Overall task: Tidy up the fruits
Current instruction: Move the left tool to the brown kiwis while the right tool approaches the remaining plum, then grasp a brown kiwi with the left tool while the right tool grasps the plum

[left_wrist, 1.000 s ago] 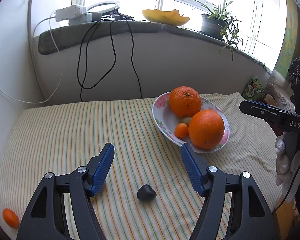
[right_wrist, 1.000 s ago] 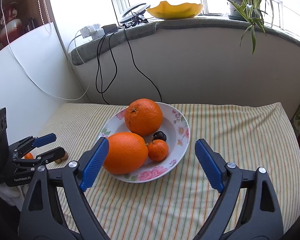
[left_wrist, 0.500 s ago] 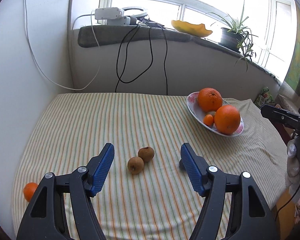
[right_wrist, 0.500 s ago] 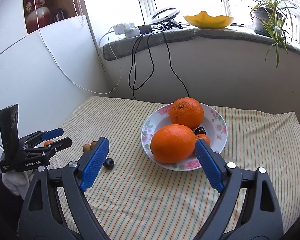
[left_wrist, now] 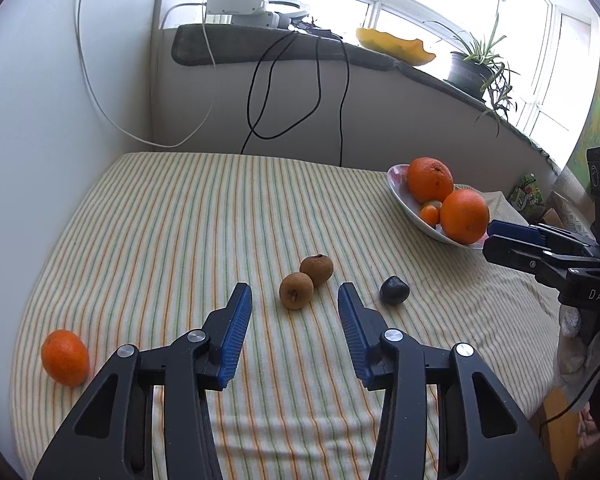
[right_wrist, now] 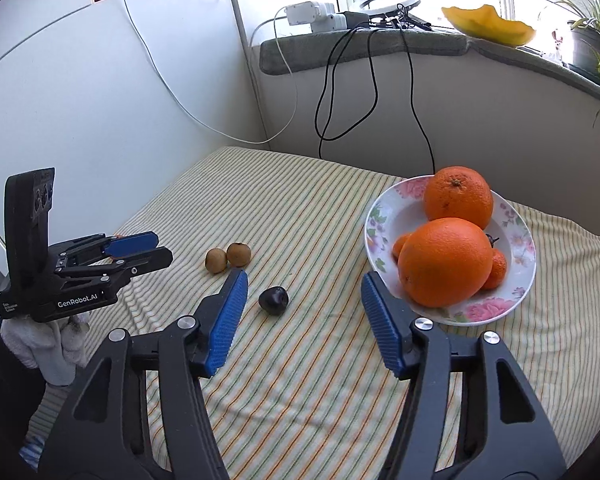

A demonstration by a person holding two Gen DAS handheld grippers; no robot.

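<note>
Both tongs have swung away from the plate toward the loose fruit. The left tongs are closing, empty, the two brown fruits just beyond their tips at frame centre. The right tongs are closing, empty, with the dark plum lying between them on the striped surface. A small orange sits lower left.

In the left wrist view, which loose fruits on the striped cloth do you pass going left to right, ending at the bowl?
Small orange → nearer brown fruit → farther brown fruit → dark plum → bowl of oranges.
</note>
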